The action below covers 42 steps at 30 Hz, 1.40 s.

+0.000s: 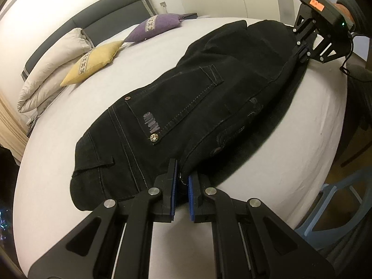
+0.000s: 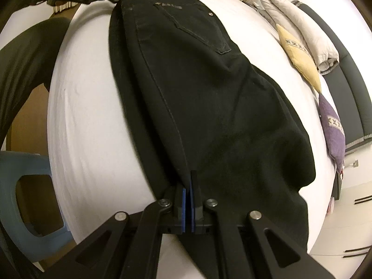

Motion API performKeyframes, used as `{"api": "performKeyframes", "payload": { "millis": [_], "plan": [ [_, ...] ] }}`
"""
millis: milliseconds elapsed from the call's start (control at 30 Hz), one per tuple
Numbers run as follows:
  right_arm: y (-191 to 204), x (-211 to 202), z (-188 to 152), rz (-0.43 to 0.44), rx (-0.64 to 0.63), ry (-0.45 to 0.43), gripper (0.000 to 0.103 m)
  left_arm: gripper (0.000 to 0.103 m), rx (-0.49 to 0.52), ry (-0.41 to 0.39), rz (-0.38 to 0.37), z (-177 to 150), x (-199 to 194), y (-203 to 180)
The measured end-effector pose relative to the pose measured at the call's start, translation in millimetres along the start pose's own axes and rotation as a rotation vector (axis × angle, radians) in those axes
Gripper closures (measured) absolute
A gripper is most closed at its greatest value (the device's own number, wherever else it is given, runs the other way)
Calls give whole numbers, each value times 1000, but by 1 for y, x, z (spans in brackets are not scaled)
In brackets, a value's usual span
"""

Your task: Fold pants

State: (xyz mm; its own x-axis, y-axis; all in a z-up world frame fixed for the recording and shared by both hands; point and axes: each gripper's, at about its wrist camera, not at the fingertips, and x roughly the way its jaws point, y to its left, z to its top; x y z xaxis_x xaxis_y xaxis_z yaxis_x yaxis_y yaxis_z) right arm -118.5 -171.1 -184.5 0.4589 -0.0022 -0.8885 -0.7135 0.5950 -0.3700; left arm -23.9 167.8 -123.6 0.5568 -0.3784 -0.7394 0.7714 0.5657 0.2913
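Both the left gripper (image 1: 182, 174) and right gripper (image 2: 189, 187) are clamped on the black pants (image 1: 197, 97) lying on the white bed (image 1: 290, 151).

There was one pair of black pants (image 1: 186, 97) on one bed (image 1: 290, 162). Two claws showed: the left claw (image 1: 182, 174) and the right claw (image 1: 302, 48). Two small cushions lay near the headboard, one yellow cushion (image 1: 93, 62) and one purple cushion (image 1: 155, 26). One folded duvet (image 1: 53, 65) sat beside them. One blue stool (image 2: 28, 197) stood by the bed.
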Motion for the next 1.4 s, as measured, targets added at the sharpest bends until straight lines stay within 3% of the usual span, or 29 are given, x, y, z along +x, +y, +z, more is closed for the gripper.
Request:
{"api": "performKeyframes", "payload": {
  "millis": [200,600,767,900,967,1033,1100,1267,1400],
  "plan": [
    [2,6,-1,-16,-6,3,100,93,39,27,6,-2,7,-3],
    [21,3,-5,-126,39,-36,98,83,3,141,-77,-6,-8,13],
    [10,-5,-10,-81,135,-57,97,83,-160,36,-75,26,-23,38],
    [-20,-25,-24,34,369,-115,90,83,-235,-2,-107,67,-1,40],
    [-42,-41,-44,80,537,-164,67,83,-250,26,-129,86,23,33],
    [-68,-54,-73,94,721,-208,59,83,-245,99,-115,95,55,23],
    [-91,-63,-102,102,858,-238,59,83,-255,155,-115,94,78,18],
    [-152,-70,-207,99,1318,-326,57,83,-295,149,-113,87,89,12],
    [-178,-45,-284,165,1728,-394,57,84,-306,164,-121,86,94,12]
  ]
}}
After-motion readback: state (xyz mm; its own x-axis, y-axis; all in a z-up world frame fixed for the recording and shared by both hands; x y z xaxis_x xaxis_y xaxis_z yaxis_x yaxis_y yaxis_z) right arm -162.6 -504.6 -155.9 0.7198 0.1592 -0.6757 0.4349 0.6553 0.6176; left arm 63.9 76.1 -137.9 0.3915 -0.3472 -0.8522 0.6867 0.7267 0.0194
